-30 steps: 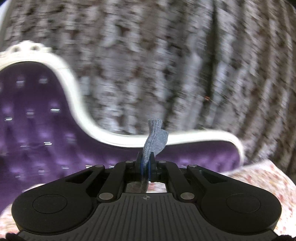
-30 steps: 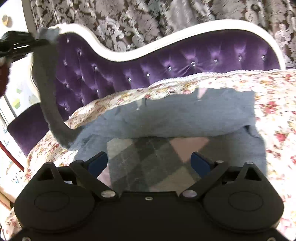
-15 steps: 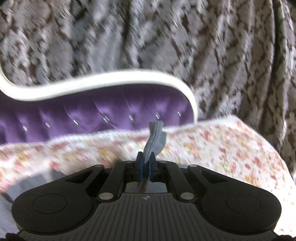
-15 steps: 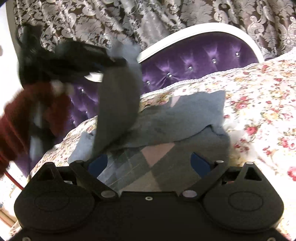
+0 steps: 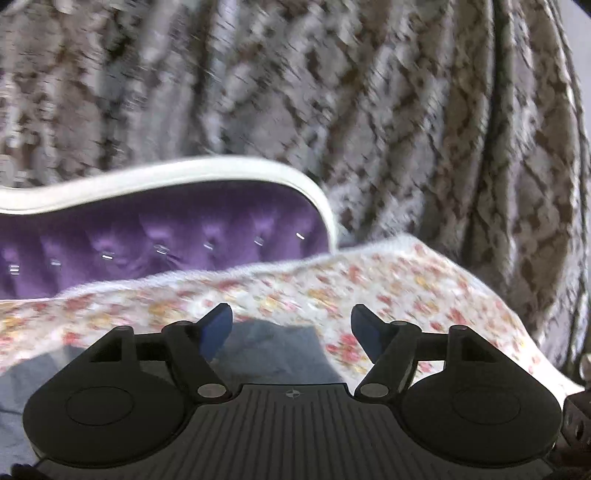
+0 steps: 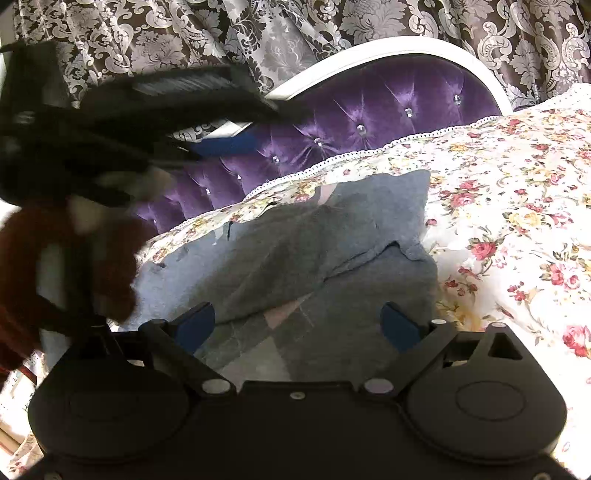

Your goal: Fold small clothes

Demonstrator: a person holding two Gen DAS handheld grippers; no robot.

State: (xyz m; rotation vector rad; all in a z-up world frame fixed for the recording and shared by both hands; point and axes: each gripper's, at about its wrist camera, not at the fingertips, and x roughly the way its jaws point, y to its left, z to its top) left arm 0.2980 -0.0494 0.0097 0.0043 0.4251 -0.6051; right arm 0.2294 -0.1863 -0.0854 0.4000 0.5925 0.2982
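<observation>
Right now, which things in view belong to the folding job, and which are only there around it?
For the job:
grey sweater
left tongs, just opened, nothing between them
right tongs, open

Only around:
floral bedspread
purple headboard
patterned curtain

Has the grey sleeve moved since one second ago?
Yes. The sleeve came down from beside the headboard onto the sweater; left gripper just opened, empty.

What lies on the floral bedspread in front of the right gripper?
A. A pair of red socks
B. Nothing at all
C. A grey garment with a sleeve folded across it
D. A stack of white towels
C: the grey garment lies there, its sleeve laid across the body.
</observation>
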